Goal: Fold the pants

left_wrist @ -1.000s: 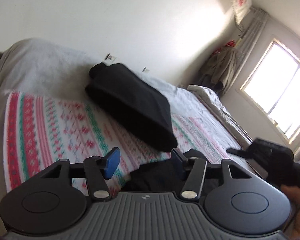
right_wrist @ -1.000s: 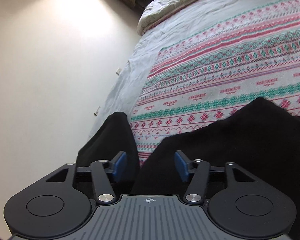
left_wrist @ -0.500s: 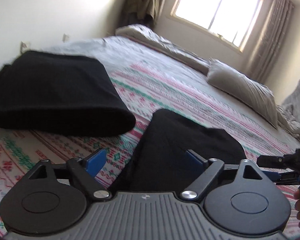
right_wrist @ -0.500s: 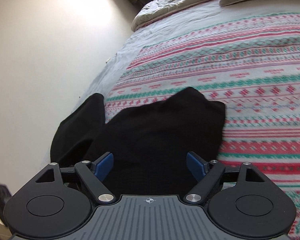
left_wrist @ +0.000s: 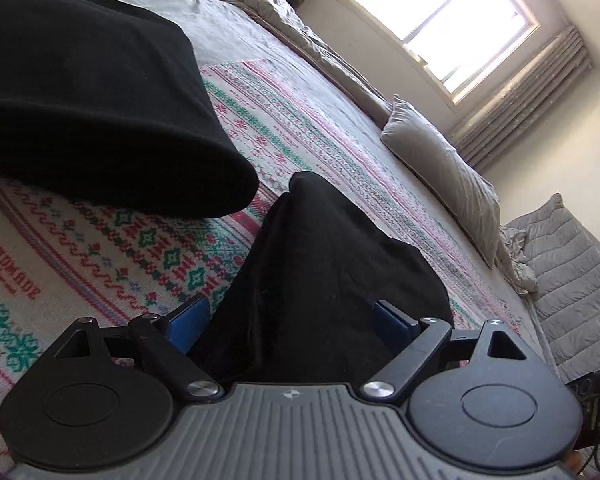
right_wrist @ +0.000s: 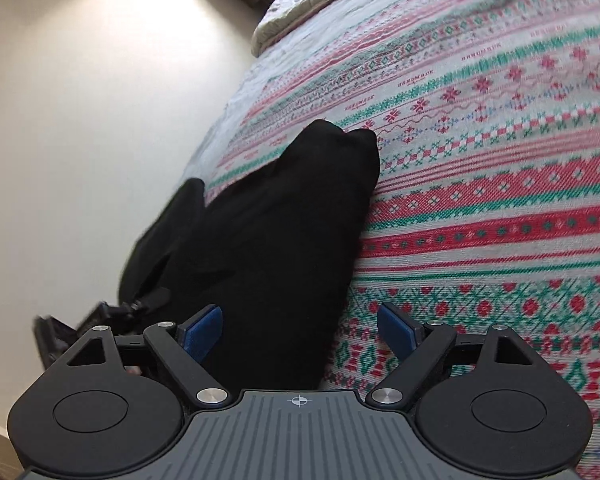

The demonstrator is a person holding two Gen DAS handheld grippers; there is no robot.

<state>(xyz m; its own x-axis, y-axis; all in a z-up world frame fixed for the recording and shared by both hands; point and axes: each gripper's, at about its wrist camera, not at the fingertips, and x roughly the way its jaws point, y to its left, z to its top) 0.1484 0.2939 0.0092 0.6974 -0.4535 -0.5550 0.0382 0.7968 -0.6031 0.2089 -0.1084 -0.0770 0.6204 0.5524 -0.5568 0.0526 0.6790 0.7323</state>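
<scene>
Lying on one patterned blanket (left_wrist: 100, 248), two black pants (left_wrist: 320, 280), left gripper (left_wrist: 292, 320) fingers spread, right gripper (right_wrist: 300, 324) opening.

Left gripper (left_wrist: 290, 320) low over the bed (left_wrist: 340, 120), blue pads spread wide, black pants (left_wrist: 320, 272) bunched between them but not pinched. Second folded black garment (left_wrist: 92, 92) lying toward the bed's far left corner, just apart. Grey pillow (left_wrist: 440, 168) along the right edge, under the window (left_wrist: 440, 20).
</scene>
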